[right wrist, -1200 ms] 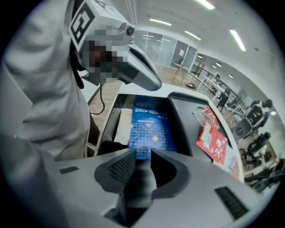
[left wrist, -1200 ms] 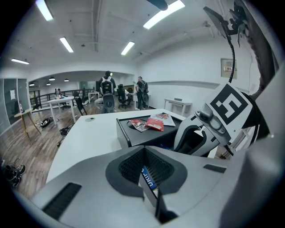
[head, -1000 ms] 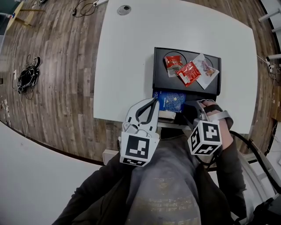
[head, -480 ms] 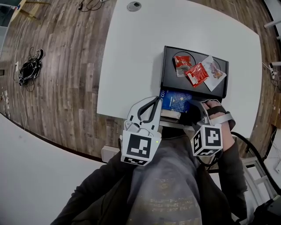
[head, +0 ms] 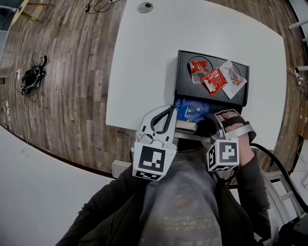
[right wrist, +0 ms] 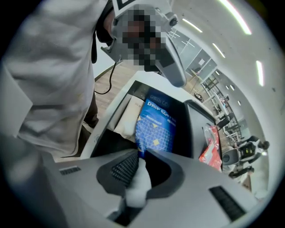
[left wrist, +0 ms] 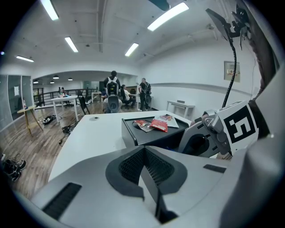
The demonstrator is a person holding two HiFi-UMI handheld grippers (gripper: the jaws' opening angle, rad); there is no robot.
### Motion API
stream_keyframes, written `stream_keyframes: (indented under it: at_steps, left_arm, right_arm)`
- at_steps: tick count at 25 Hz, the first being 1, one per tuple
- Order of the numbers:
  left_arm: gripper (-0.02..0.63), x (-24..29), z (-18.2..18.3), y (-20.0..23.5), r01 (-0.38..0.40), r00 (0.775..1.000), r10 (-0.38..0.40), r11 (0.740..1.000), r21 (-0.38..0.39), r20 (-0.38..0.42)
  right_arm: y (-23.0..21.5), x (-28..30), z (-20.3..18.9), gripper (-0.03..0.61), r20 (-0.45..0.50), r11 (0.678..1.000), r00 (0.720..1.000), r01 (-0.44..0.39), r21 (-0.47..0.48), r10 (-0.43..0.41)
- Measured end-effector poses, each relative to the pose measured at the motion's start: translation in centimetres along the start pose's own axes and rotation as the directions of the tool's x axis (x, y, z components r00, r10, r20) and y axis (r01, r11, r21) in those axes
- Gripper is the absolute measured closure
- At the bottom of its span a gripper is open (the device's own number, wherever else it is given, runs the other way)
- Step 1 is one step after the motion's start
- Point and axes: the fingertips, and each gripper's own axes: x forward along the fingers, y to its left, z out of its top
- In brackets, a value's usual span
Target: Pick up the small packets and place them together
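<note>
Two red packets point(head: 198, 70) point(head: 214, 80) and a white packet point(head: 234, 77) lie together on top of a black box point(head: 184, 86) on the white table. Below the box's front a blue drip-coffee packet point(head: 192, 109) point(right wrist: 156, 129) lies beside a cream packet point(right wrist: 127, 116). My right gripper point(head: 208, 126) point(right wrist: 138, 162) points steeply down there. Its jaws have just been closing and now pinch a small white packet point(right wrist: 135, 180). My left gripper point(head: 170, 110) point(left wrist: 144, 150) hovers left of the blue packet, shut and empty.
The white table point(head: 144, 72) ends close to my body, with wooden floor point(head: 62, 72) to the left. A round cable port point(head: 145, 6) sits at the table's far side. People and desks point(left wrist: 113, 91) stand far back in the left gripper view.
The right gripper's marker cube has rolled and shifted slightly left. The left gripper stays where it was. The head view shifted a little early on.
</note>
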Motion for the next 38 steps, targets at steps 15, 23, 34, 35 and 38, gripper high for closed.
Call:
stream_keyframes:
  at_steps: [15,23,34,35,38]
  left_arm:
    - [0.611,0.3,0.3,-0.3,0.025,1.000,-0.025,1.000,0.013,0.000]
    - [0.611,0.0,0.8,-0.5,0.043,0.999,-0.043,0.999,0.028,0.010]
    - [0.611,-0.1,1.9,-0.4,0.053,0.998,-0.054,0.998,0.042,0.036]
    - [0.611,-0.1,2.1,-0.5,0.055,0.998,-0.057,0.997,0.047,0.041]
    - [0.611,-0.4,2.6,-0.9,0.066,0.996,-0.070,0.996,0.061,0.058]
  right_arm:
    - [-0.7,-0.4,0.1,0.572,0.006,0.996,0.997,0.075,0.048,-0.075]
    - [-1.4,-1.6,0.3,0.574,-0.002,0.988,0.991,0.133,0.074,-0.134]
    - [-2.8,-4.6,0.7,0.574,-0.007,0.970,0.974,0.224,0.089,-0.225]
    - [-3.0,-5.0,0.8,0.574,-0.009,0.968,0.972,0.234,0.085,-0.234]
    - [-3.4,-6.0,1.1,0.574,-0.017,0.964,0.966,0.260,0.064,-0.259]
